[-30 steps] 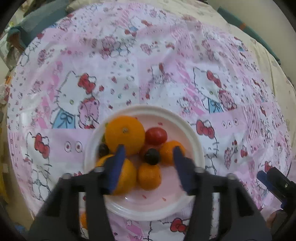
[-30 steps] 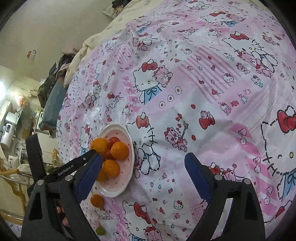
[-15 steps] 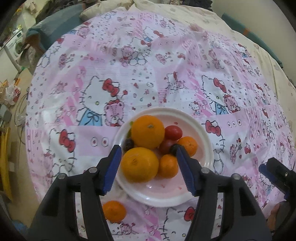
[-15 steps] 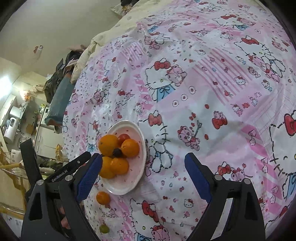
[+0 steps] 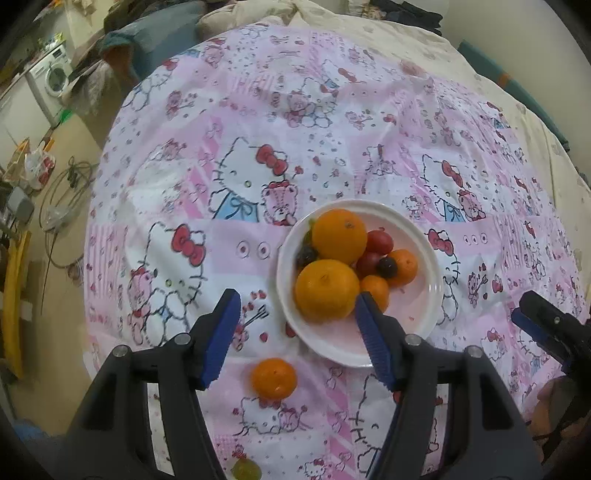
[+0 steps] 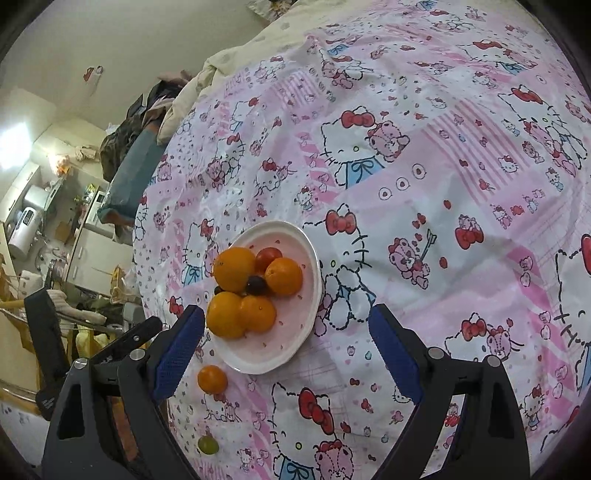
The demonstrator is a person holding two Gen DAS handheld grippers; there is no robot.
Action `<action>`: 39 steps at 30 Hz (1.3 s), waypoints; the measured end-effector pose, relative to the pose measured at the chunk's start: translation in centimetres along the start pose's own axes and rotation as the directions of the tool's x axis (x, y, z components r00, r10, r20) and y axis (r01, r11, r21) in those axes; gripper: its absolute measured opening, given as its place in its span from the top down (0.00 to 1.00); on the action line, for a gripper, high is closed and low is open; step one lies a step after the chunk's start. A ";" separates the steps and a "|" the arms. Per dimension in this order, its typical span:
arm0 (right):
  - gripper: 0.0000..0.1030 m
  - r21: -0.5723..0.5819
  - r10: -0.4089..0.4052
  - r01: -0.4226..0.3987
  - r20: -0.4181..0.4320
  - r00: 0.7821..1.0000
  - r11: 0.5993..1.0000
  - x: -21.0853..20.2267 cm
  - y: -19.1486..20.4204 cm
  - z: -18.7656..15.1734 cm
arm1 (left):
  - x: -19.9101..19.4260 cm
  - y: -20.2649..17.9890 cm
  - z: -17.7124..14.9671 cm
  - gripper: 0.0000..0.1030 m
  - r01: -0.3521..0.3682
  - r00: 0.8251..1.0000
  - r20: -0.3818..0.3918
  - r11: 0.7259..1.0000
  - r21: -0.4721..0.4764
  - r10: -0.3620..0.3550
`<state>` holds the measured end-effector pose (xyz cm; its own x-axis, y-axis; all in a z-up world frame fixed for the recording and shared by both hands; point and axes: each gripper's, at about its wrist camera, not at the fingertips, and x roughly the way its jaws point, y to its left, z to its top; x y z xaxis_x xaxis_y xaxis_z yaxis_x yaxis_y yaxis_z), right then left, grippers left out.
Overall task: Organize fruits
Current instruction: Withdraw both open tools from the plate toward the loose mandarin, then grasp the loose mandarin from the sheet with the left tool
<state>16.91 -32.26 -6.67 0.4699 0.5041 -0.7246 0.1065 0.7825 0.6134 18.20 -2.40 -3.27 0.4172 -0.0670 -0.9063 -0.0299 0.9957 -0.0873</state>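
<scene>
A white plate point(image 5: 424, 314) point(image 6: 291, 343) on the pink Hello Kitty cloth holds two big oranges point(image 5: 327, 290), small tangerines point(image 5: 402, 263), red tomatoes point(image 5: 379, 242) and dark grapes point(image 5: 386, 266). A loose tangerine point(image 5: 274, 378) point(image 6: 212, 379) lies on the cloth just in front of the plate. A green grape point(image 5: 245, 470) point(image 6: 207, 444) lies nearer the cloth's edge. My left gripper point(image 5: 299, 338) is open and empty, above and behind the loose tangerine. My right gripper point(image 6: 286, 350) is open and empty, to the right of the plate.
The cloth covers a bed whose edge drops off at the left to a floor with cables point(image 5: 62, 199) and a washing machine point(image 5: 51, 79). A cream quilt point(image 5: 369, 33) lies at the far side. The right gripper shows in the left wrist view point(image 5: 546, 325).
My left gripper has pulled back and up from the plate, and shifted left. The loose tangerine and green grape have come into its view. The right gripper has hardly moved.
</scene>
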 end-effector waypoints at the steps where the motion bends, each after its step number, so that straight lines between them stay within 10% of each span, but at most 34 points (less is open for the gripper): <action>1: 0.10 -0.004 -0.001 0.001 -0.001 1.000 1.000 0.1 0.1 -0.1 | -0.2 0.3 -0.2 0.41 -0.001 1.000 0.001 1.000 -0.003 0.001; 22: 0.10 0.006 -0.063 0.063 -0.015 0.998 0.998 0.7 -0.3 -0.7 | 5.5 2.1 -3.6 0.41 0.031 0.979 -0.202 0.999 0.036 -0.023; 39: 0.10 -0.012 -0.074 0.073 -0.040 0.996 0.997 1.7 0.0 -0.8 | 9.5 0.4 -6.0 0.62 -0.011 0.942 -0.330 0.991 0.135 0.056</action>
<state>17.03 -31.15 -8.11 0.4253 0.4594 -0.7798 0.1300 0.8216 0.5550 16.68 -3.01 -14.38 0.0920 -0.0287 -0.9953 0.0881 0.9959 -0.0205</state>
